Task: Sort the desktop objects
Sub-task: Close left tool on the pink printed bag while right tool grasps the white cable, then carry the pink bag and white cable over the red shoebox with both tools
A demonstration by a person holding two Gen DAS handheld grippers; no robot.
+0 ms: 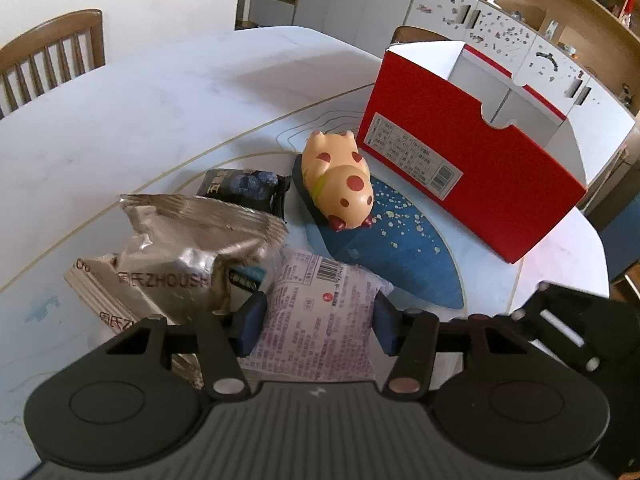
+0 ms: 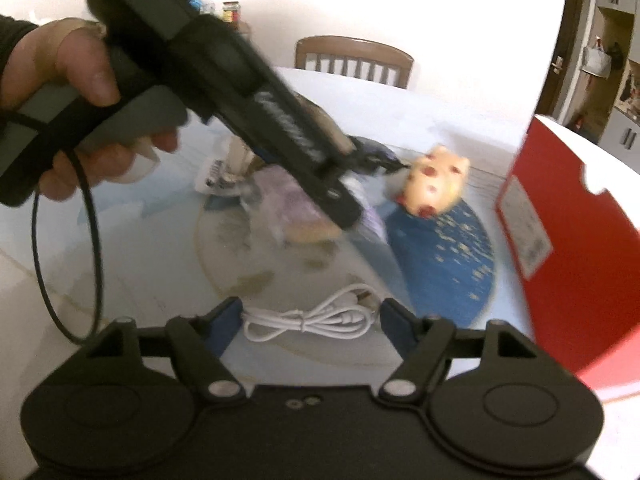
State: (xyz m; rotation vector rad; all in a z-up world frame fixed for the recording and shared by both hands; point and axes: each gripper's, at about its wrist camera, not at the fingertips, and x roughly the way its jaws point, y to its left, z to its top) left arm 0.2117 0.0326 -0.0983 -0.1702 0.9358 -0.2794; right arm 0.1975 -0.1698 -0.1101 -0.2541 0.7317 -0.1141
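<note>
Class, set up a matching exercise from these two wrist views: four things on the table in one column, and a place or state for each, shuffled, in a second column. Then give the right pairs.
Things:
1. spotted pig toy
2. pink snack packet
3. white cable
4. red box

Places or states:
A. coiled, between the right tongs' fingers
B. open-topped, at the right of both views
C. on the blue mat
D. between the left tongs' fingers

Pairs: 1-C, 2-D, 3-A, 4-B

Desk: pale round marble-look desk (image 1: 168, 92).
Mat: dark blue speckled mat (image 1: 404, 248) lying flat on it.
Box: open red cardboard box (image 1: 472, 168) standing on the desk beside the mat.
Packets: silver foil packet (image 1: 180, 240), pink-printed packet (image 1: 320, 320), small black packet (image 1: 244, 188).
Cable: coiled white cable (image 2: 308, 316) on the desk.
</note>
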